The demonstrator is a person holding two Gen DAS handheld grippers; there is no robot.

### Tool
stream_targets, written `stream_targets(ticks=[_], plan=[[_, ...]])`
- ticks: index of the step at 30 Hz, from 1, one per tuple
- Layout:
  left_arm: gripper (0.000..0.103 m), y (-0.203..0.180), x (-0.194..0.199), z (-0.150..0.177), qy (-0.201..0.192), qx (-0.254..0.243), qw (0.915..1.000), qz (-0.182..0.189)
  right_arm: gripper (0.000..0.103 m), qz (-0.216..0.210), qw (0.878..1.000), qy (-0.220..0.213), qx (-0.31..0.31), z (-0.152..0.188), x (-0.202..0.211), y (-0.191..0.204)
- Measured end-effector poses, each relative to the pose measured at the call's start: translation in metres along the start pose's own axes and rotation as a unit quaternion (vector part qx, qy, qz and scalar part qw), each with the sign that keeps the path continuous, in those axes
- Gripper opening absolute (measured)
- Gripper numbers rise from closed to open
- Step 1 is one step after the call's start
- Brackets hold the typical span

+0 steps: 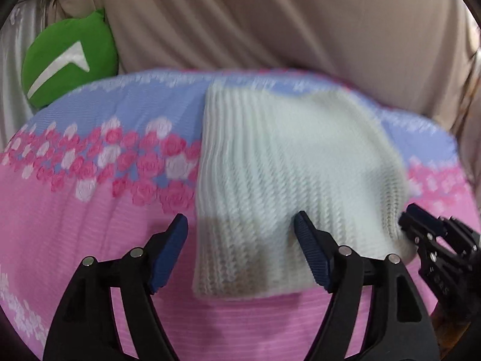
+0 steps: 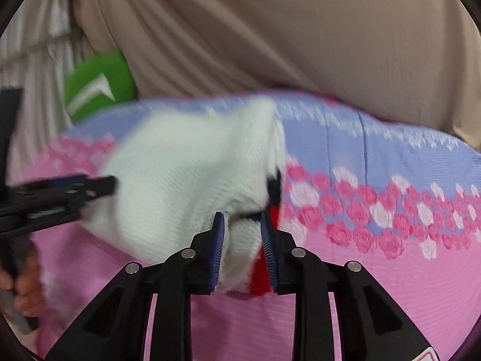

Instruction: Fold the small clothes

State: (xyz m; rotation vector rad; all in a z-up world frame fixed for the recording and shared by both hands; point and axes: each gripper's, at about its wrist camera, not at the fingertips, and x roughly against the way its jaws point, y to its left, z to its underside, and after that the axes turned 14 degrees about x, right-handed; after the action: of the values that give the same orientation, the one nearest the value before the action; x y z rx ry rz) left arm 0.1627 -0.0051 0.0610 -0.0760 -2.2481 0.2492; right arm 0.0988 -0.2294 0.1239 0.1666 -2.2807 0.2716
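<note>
Two grippers are on one small white knitted garment [image 1: 288,168], which lies on a pink and blue rose-printed bed cover [image 1: 90,240]. The left gripper [image 1: 242,228] hangs spread wide over the near hem, one finger past the left edge and the other above the knit; whether they touch the wool cannot be told. Over on the right, the right gripper [image 2: 242,240] has its fingers pressed in on a bunched corner of the garment, with a flash of red and black trim showing at the pinch.

That corner looks lifted and pulled, and the cloth sags away from it, so this is a soft, light, floppy knit with no stiffness of its own. The chunky ribbing should give the ridged blue pads [image 2: 219,249] plenty to bite on, so slipping looks unlikely. Stretch is the bigger worry: a loose knit pulled from one point will drag and skew rather than travel flat. The sensible hold is on the thicker edges, at the hem and corners, with both grippers moving together so the fold lands square.

Behind the bed hang beige folds of cloth [image 1: 270,15], and a green cushion [image 1: 66,57] sits at the far left, well clear of the work.
</note>
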Motion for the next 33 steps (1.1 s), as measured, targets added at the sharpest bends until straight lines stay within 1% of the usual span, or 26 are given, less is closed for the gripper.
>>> stream_targets(ticks=[1,2,3,5,8,10,11,12,13,14,15,16,17,18,19,20,21,22,23,25,27,29,30,31,32,33], plan=[[0.073,0.007,-0.008,0.006,0.011,0.005,0.9999,-0.002,0.031,-0.025,0.999,-0.005,-0.027,0.006,-0.006,-0.012],[0.073,0.012,-0.013,0.01,0.017,0.014,0.9997,0.006,0.034,-0.046,0.997,-0.004,-0.06,0.007,-0.004,-0.025],[0.074,0.015,-0.012,0.011,0.015,0.02,0.9996,0.012,0.034,-0.048,0.996,-0.009,-0.075,0.005,0.003,-0.034],[0.074,0.017,-0.008,0.009,0.013,0.021,0.9996,0.013,0.032,-0.026,0.997,-0.032,-0.072,0.0,0.023,-0.037],[0.076,0.016,-0.009,0.015,0.006,0.02,0.9998,0.008,0.032,-0.07,0.991,-0.086,-0.077,-0.01,0.049,-0.035],[0.078,0.015,-0.009,0.019,-0.003,0.017,0.9998,0.002,0.047,-0.068,0.991,-0.102,-0.057,-0.02,0.053,-0.025],[0.079,0.014,-0.008,0.021,-0.008,0.015,0.9999,-0.003,0.06,-0.062,0.992,-0.1,-0.043,-0.024,0.048,-0.021],[0.079,0.015,-0.008,0.02,-0.011,0.015,0.9998,-0.004,0.063,-0.057,0.995,-0.085,-0.023,-0.028,0.034,-0.013],[0.079,0.016,-0.008,0.02,-0.012,0.018,0.9998,-0.002,0.061,-0.053,0.997,-0.06,-0.01,-0.03,0.017,-0.009],[0.079,0.017,-0.008,0.02,-0.013,0.023,0.9997,0.001,0.04,-0.055,0.998,-0.042,-0.007,-0.029,0.004,-0.007],[0.079,0.019,-0.007,0.02,-0.013,0.029,0.9994,0.008,0.033,-0.067,0.997,-0.033,-0.014,-0.027,-0.006,-0.009],[0.079,0.02,-0.006,0.02,-0.014,0.033,0.9993,0.012,0.029,-0.068,0.996,-0.045,-0.02,-0.025,-0.003,-0.012],[0.079,0.021,-0.005,0.02,-0.015,0.035,0.9991,0.015,0.023,-0.065,0.996,-0.058,-0.021,-0.026,0.005,-0.014],[0.079,0.022,-0.005,0.02,-0.014,0.036,0.9991,0.018,0.021,-0.058,0.995,-0.075,-0.023,-0.026,0.015,-0.017],[0.08,0.021,-0.006,0.02,-0.012,0.036,0.9991,0.021,0.021,-0.051,0.995,-0.085,-0.026,-0.027,0.019,-0.022],[0.081,0.019,-0.008,0.02,-0.009,0.032,0.9992,0.023,0.02,-0.045,0.996,-0.077,-0.029,-0.027,0.012,-0.026],[0.082,0.015,-0.008,0.02,-0.01,0.028,0.9994,0.019,0.021,-0.045,0.997,-0.053,-0.036,-0.023,-0.006,-0.03],[0.084,0.011,-0.009,0.021,-0.014,0.019,0.9997,0.009,0.021,-0.053,0.997,-0.048,-0.039,-0.018,-0.018,-0.03],[0.084,0.007,-0.008,0.022,-0.021,0.011,0.9997,-0.001,0.022,-0.056,0.996,-0.053,-0.04,-0.017,-0.018,-0.029],[0.084,0.003,-0.006,0.024,-0.032,0.001,0.9994,-0.015,0.024,-0.047,0.997,-0.046,-0.033,-0.023,-0.007,-0.026],[0.084,0.001,-0.002,0.027,-0.043,-0.005,0.9987,-0.027,0.033,-0.052,0.996,-0.062,-0.05,-0.019,0.013,-0.023],[0.088,-0.003,0.004,0.031,-0.059,-0.009,0.9973,-0.043,0.033,-0.05,0.994,-0.078,-0.054,-0.011,0.035,-0.017],[0.089,-0.004,0.008,0.035,-0.065,-0.009,0.9966,-0.05,0.035,-0.041,0.994,-0.088,-0.049,-0.005,0.048,-0.014],[0.09,-0.006,0.012,0.04,-0.07,-0.01,0.9961,-0.054,0.039,-0.033,0.994,-0.094,-0.046,0.003,0.06,-0.01],[0.09,-0.008,0.016,0.045,-0.074,-0.012,0.9955,-0.058,0.048,-0.03,0.994,-0.097,-0.042,0.014,0.071,-0.005],[0.091,-0.01,0.021,0.05,-0.078,-0.013,0.9949,-0.063,0.052,-0.029,0.994,-0.098,-0.039,0.023,0.077,-0.001]])
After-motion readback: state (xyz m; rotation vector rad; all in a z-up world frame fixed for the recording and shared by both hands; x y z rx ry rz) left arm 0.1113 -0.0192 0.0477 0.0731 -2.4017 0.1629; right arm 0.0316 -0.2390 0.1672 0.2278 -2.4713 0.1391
